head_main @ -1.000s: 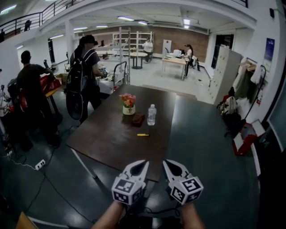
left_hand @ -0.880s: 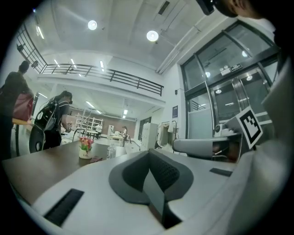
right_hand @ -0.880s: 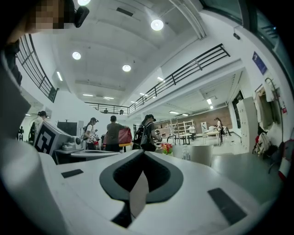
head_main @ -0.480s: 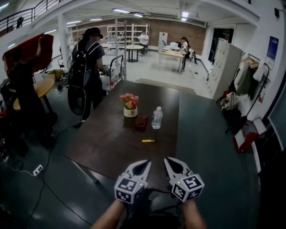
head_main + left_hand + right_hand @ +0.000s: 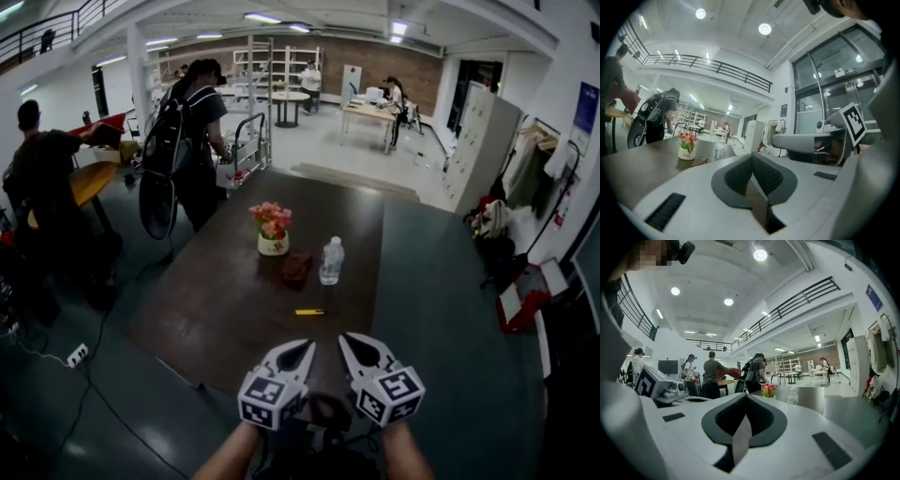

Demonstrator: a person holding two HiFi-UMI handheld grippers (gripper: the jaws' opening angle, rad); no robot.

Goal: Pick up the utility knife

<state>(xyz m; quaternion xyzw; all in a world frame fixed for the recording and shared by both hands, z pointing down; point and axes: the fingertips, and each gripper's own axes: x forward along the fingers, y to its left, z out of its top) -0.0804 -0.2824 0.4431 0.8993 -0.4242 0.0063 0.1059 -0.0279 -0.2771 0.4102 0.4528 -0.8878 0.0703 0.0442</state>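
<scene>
The utility knife [image 5: 309, 311] is a small yellow bar lying flat on the dark brown table [image 5: 216, 309], near its front right part. My left gripper [image 5: 302, 347] and right gripper [image 5: 349, 339] hang side by side just short of the table's near edge, pointing at the knife from a little way off. Both are shut with nothing between the jaws. In the left gripper view the left gripper [image 5: 752, 158] shows its pads meeting; the right gripper [image 5: 745, 397] looks the same in its own view. The knife is hidden in both gripper views.
Beyond the knife stand a flower pot [image 5: 273, 228], a water bottle [image 5: 331, 261] and a dark red object [image 5: 296, 269]. Two people [image 5: 192, 141] stand left of the table by a cart [image 5: 246, 150]. A power strip [image 5: 77, 354] lies on the floor; bags [image 5: 525, 300] sit at right.
Both grippers and the head have come closer to the table, so the knife sits nearer the jaws. The person at far left has lowered the red object.
</scene>
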